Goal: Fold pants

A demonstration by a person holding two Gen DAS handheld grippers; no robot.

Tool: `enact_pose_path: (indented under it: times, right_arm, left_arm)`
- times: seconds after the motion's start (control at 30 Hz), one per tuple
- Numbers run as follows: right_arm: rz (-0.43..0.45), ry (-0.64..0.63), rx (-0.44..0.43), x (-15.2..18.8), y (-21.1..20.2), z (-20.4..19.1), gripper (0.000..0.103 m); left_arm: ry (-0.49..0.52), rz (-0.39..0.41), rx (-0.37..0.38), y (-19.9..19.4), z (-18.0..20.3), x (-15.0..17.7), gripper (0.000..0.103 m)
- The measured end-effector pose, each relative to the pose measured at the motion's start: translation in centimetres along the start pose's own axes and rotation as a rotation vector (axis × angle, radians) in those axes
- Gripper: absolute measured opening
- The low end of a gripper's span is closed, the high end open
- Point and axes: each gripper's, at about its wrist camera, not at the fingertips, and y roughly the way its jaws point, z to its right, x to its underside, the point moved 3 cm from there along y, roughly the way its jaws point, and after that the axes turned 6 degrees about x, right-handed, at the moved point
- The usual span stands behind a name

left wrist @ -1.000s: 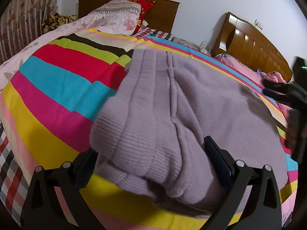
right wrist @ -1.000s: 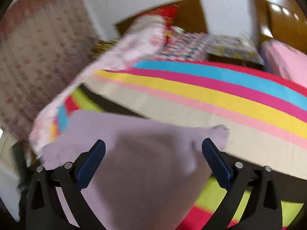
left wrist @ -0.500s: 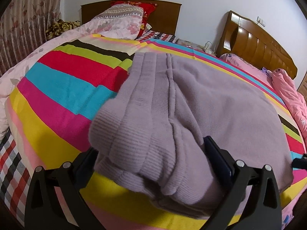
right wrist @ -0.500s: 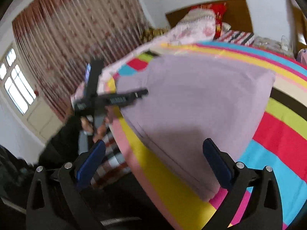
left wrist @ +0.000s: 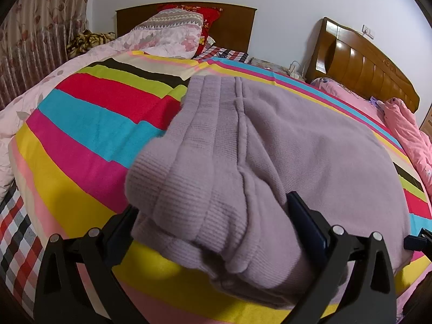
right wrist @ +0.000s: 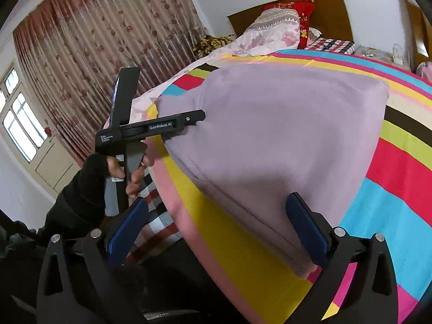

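Folded pants (left wrist: 283,148) flat, ribbed waistband toward left claw (left wrist: 213,232).

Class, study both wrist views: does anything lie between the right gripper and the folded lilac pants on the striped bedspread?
Nothing visible does. The right gripper has its jaws open, and only bare striped bedspread shows before the near edge of the lilac pants. The left gripper already straddles the bunched ribbed end, also unobstructed.
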Motion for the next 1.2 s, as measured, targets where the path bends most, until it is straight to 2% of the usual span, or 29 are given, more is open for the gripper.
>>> enact_pose_path:
  times: [0.27, 0.37, 0.43, 0.5, 0.53, 0.57, 0.63, 0.67, 0.73, 0.8, 0.93, 1.03, 1.13, 1.2]
  right_arm:
    - [0.033, -0.029, 0.031, 0.5, -0.2, -0.5, 0.099]
    - [0.011, -0.043, 0.09, 0.6, -0.4, -1.1, 0.099]
    - [-0.01, -0.042, 0.145, 0.6, -1.7, -1.7, 0.099]
    - [0.002, -0.058, 0.176, 1.0, -3.4, -2.1, 0.099]
    - [0.037, -0.052, 0.198, 1.2, -5.1, -2.2, 0.099]
    - [0.069, -0.04, 0.215, 1.4, -6.3, -2.1, 0.099]
    - [0.155, 0.001, 0.266, 1.6, -9.3, -1.7, 0.099]
    - [0.217, 0.036, 0.317, 1.7, -11.1, -1.2, 0.099]
    - [0.293, 0.094, 0.415, 1.9, -13.2, -0.2, 0.099]
    - [0.33, 0.144, 0.488, 2.0, -14.1, 0.5, 0.099]
    - [0.351, 0.192, 0.548, 2.2, -13.7, 0.9, 0.099]
    - [0.294, 0.173, 0.601, 2.7, -11.7, 0.4, 0.099]
    - [0.249, 0.152, 0.588, 3.5, -9.9, -0.2, 0.099]
    - [0.242, 0.14, 0.58, 3.7, -9.5, -0.5, 0.099]
  left_arm:
    - [0.001, 0.01, -0.003, -0.1, 0.0, 0.0, 0.102]
    - [0.0, 0.007, -0.017, -0.4, 0.1, -0.1, 0.102]
    - [0.032, 0.031, -0.07, -1.8, 0.9, -0.3, 0.102]
    - [0.082, 0.123, -0.164, -4.8, 1.8, -0.5, 0.102]
    - [0.097, 0.186, -0.196, -6.8, 2.2, -0.5, 0.101]
    - [0.108, 0.276, -0.203, -9.7, 2.6, -0.6, 0.101]
    - [0.092, 0.396, -0.187, -14.1, 3.0, -0.9, 0.102]
    - [0.072, 0.452, -0.181, -16.3, 3.2, -1.1, 0.102]
    - [0.041, 0.531, -0.169, -19.0, 3.6, -1.1, 0.102]
    - [0.013, 0.566, -0.146, -20.2, 4.1, -1.0, 0.102]
    - [-0.006, 0.544, -0.144, -19.1, 5.7, 0.0, 0.102]
    - [0.011, 0.46, -0.128, -16.9, 7.5, 1.9, 0.102]
    - [0.04, 0.352, -0.081, -14.4, 9.4, 4.3, 0.102]
    - [0.074, 0.304, -0.08, -13.4, 10.4, 5.4, 0.102]
